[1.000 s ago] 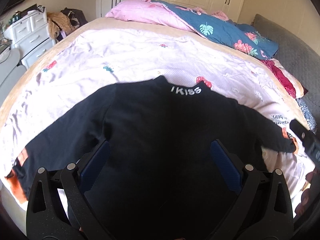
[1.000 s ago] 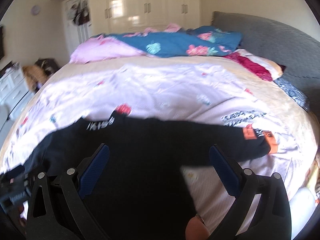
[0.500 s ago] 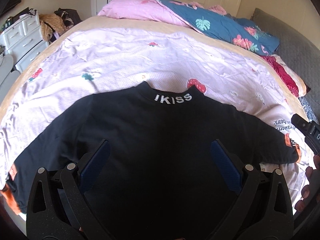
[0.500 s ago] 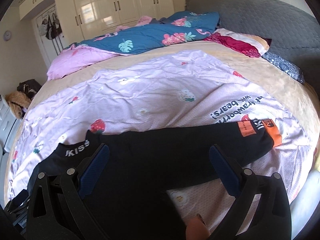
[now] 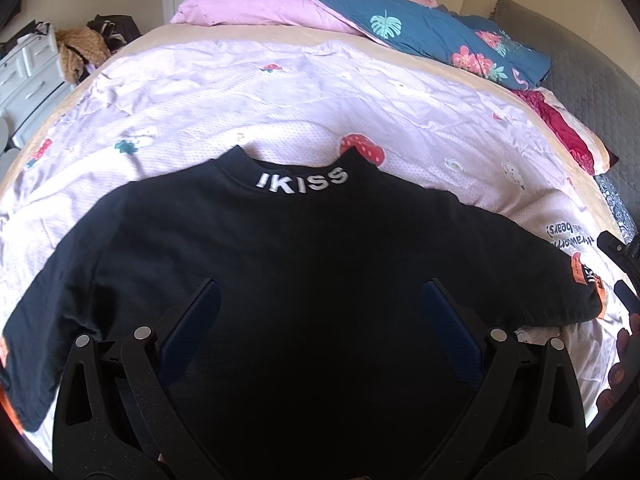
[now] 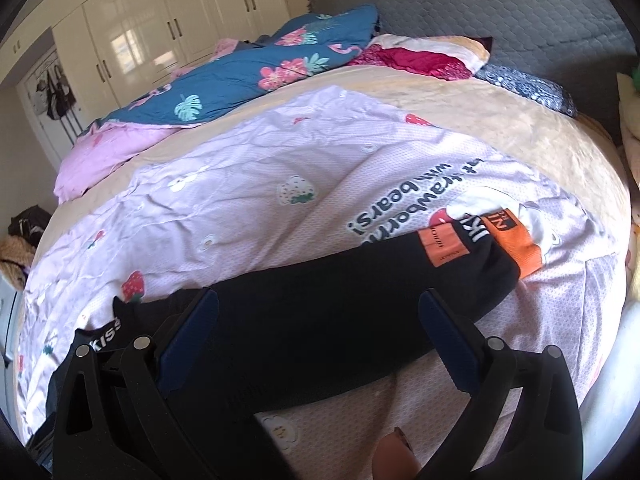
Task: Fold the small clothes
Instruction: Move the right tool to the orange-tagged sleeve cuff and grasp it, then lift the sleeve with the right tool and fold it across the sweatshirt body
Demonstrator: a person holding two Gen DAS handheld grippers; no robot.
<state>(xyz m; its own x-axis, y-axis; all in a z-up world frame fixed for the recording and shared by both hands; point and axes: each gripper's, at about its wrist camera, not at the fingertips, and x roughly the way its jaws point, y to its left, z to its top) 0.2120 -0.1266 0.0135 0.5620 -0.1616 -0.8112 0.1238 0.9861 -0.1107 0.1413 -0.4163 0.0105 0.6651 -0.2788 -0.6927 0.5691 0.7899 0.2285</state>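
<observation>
- Left gripper [image 5: 318, 322] hangs over the black top [image 5: 304, 264], jaws wide, holding nothing.
- Right gripper [image 6: 318, 326] hangs over its right sleeve [image 6: 360, 280], jaws wide.
- The top lies flat on the lilac sheet [image 5: 248, 92].
- Beyond, a blue quilt [image 5: 432, 32].

In the left wrist view the shirt [image 5: 304, 264] runs out of frame at the bottom, so its hem cannot be seen, and the left gripper [image 5: 318, 312] covers part of its lower body. The left cuff [image 5: 6, 360] is cut by the picture's edge. At the right edge only a sliver of the right gripper [image 5: 620, 264] shows (too little to tell how its jaws stand). In the right wrist view the collar lettering [image 6: 106, 338] is half hidden behind a finger [image 6: 188, 332] of that gripper, and the print [image 6: 412, 200] on the blanket [image 6: 240, 208] is partly covered by the right sleeve [image 6: 360, 280].
</observation>
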